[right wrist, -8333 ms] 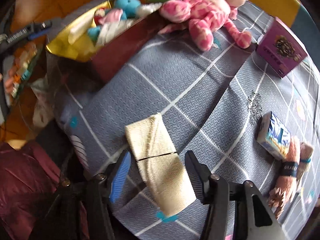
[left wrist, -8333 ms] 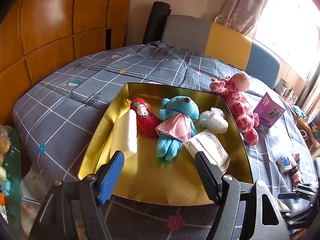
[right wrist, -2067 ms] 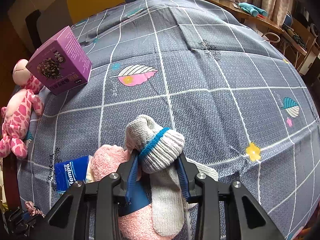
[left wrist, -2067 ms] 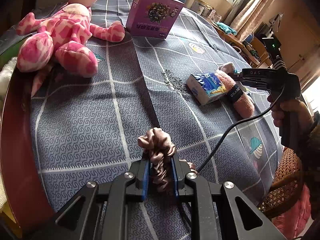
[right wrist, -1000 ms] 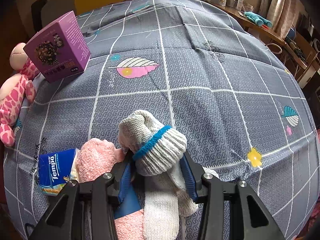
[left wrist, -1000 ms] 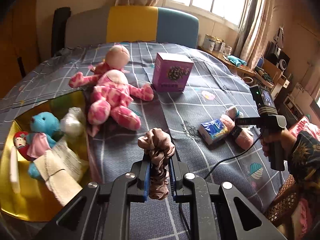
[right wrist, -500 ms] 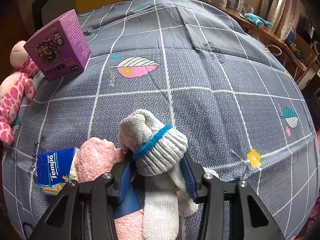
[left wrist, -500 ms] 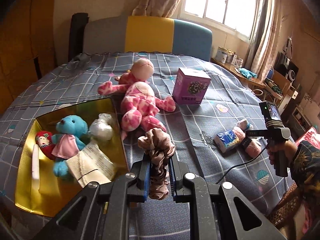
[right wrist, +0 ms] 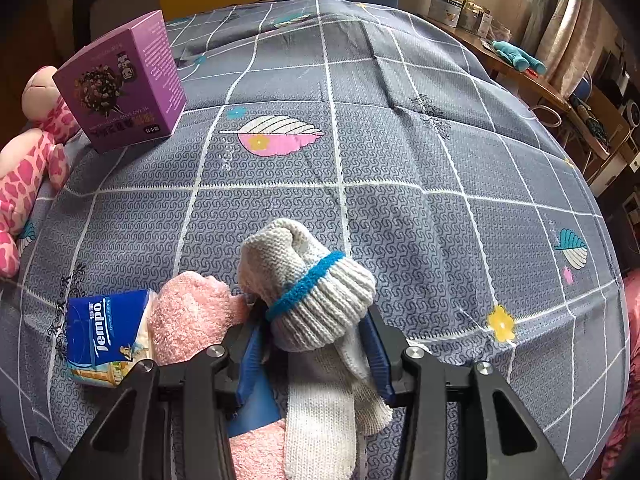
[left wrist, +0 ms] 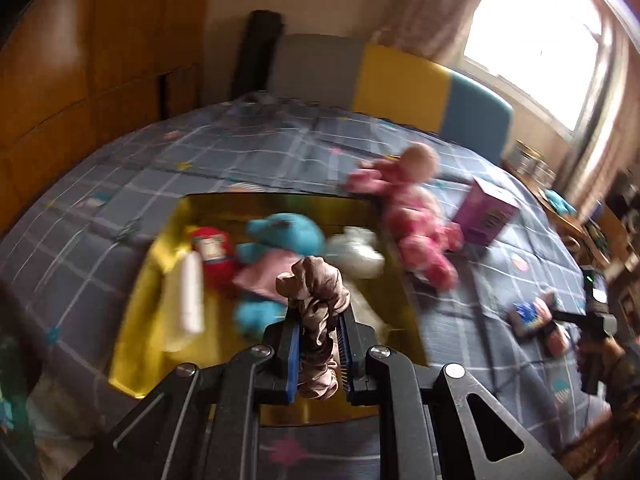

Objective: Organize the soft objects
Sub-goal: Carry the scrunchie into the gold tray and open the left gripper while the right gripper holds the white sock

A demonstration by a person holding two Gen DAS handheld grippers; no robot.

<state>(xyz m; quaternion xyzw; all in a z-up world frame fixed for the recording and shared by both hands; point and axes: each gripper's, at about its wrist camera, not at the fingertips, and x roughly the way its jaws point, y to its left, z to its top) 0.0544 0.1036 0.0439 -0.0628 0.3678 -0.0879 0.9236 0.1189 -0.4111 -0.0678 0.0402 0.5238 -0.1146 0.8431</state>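
Note:
My left gripper [left wrist: 318, 354] is shut on a brown-pink scrunchie [left wrist: 316, 300], held above the near side of the gold tray [left wrist: 136, 328]. In the tray lie a blue teddy [left wrist: 280, 240], a red plush [left wrist: 214, 250], a white roll [left wrist: 190, 296] and a white bundle [left wrist: 356, 252]. The pink spotted plush [left wrist: 412, 216] lies against the tray's right rim. My right gripper [right wrist: 314, 340] is shut on a rolled cream sock with a blue band [right wrist: 308, 284], just above the grey cloth. A fuzzy pink sock [right wrist: 192, 316] lies touching its left finger.
A blue Tempo tissue pack [right wrist: 106, 336] lies left of the pink sock. A purple box [right wrist: 122, 82] stands at the far left beside the pink plush [right wrist: 28, 160]. A chair with a yellow and blue back [left wrist: 424, 88] stands behind the table. The person's hand [left wrist: 600, 360] holds the right gripper.
The left gripper swung left with the scrunchie, from over the cloth to over the gold tray, and its view is blurred. The right gripper kept still with the cream sock in it.

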